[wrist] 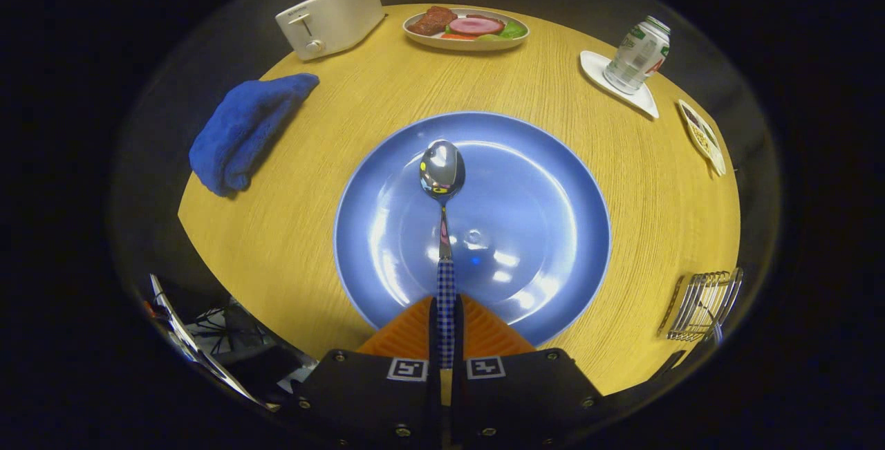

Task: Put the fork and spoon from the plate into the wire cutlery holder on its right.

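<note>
Gripper (446, 319) clamps checked-handle steel spoon (442, 180) (over glossy round plate (553, 180)).

The orange-fingered gripper (446, 329) is clamping the checked-handled steel spoon (443, 229) over the round blue plate (553, 180). Bare wooden tabletop (643, 229) is lying open between the plate and the wire cutlery holder (702, 305). The crumpled blue cloth (242, 128) is sitting well apart on the opposite side.
</note>
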The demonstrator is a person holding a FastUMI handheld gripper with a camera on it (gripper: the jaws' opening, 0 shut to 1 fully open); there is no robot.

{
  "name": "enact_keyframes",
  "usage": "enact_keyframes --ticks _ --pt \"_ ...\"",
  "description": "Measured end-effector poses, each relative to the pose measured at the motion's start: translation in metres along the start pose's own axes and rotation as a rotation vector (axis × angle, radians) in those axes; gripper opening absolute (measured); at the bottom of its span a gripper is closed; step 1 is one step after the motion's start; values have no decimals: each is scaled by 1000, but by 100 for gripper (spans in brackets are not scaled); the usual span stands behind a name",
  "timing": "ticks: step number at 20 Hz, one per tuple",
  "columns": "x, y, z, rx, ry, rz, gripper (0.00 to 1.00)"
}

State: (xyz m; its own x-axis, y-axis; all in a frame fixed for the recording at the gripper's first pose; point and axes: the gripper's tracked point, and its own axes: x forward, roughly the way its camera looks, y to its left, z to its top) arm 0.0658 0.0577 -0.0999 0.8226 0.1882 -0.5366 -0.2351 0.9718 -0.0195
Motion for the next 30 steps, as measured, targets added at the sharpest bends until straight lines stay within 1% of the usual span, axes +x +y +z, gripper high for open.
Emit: enact_keyframes --ticks 6,10,12,17,18,21,24,30 --pt "-32 -5 10 -51 -21 12 6" --pt "-53 -8 -5 -63 20 45 6" --pt "-63 -17 -15 -50 45 25 6" --pt "-96 -51 -32 -31 56 -37 6" --pt "-103 -57 -37 -22 58 -34 6" --pt "-123 -77 -50 39 55 -52 6" --pt "-143 -96 -60 104 49 -90 6" --pt "-172 -131 -73 184 19 -146 6"
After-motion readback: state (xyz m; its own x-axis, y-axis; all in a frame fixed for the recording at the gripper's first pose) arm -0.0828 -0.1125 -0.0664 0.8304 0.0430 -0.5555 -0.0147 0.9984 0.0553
